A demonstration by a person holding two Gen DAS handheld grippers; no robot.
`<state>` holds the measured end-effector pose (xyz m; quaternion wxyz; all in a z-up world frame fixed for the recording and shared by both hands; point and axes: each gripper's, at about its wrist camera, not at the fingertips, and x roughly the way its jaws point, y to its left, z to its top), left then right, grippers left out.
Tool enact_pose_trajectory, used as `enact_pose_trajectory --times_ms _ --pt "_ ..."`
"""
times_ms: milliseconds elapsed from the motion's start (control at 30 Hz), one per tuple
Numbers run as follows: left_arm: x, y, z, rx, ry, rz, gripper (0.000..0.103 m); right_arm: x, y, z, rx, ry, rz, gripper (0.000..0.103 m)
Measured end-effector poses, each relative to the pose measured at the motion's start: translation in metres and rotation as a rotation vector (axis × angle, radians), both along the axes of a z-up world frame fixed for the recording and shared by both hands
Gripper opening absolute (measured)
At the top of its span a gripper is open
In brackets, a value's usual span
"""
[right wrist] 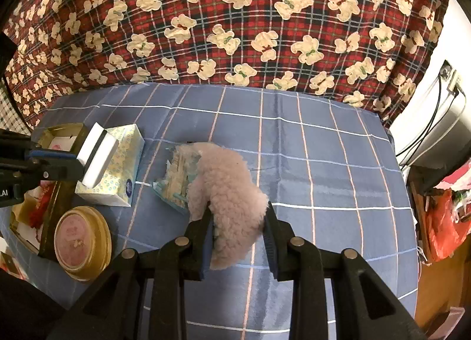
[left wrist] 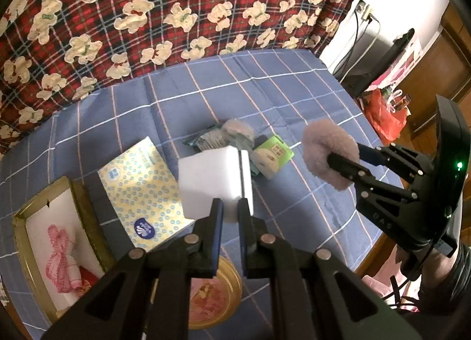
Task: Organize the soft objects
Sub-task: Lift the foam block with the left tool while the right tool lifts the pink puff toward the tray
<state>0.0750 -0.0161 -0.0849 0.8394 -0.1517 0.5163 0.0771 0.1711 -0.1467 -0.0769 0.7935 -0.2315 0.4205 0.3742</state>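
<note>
My left gripper point(left wrist: 230, 207) is shut on a white sponge block point(left wrist: 216, 182) and holds it above the blue checked tablecloth point(left wrist: 265, 89); it also shows in the right wrist view point(right wrist: 98, 157). My right gripper point(right wrist: 239, 216) is shut on a fluffy pink scrunchie point(right wrist: 229, 192), seen in the left wrist view point(left wrist: 328, 153) raised above the table's right side. A yellow dotted tissue pack point(left wrist: 144, 190) lies on the cloth left of the sponge. A small pile with a second fluffy piece point(left wrist: 237, 131) and a green-and-white pack point(left wrist: 270, 157) lies behind the sponge.
A gold rectangular tin point(left wrist: 85, 201) with white lining and a pink item stands at the left. A round gold tin point(right wrist: 82, 241) sits near the front left. A red plaid teddy-bear cloth point(right wrist: 235, 31) hangs behind. A red bag point(left wrist: 382, 116) and cables lie past the table's right edge.
</note>
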Motion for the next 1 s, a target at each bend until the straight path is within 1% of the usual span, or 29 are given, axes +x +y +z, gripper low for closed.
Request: enact_pose_trajectory --times_ms 467,1000 --pt "-0.022 0.026 0.006 0.001 -0.016 0.065 0.007 -0.016 0.032 0.005 0.013 -0.015 0.069 0.032" --pt "-0.063 0.07 0.008 -0.004 -0.027 0.196 0.007 -0.043 0.085 0.007 0.019 -0.014 0.194 0.032"
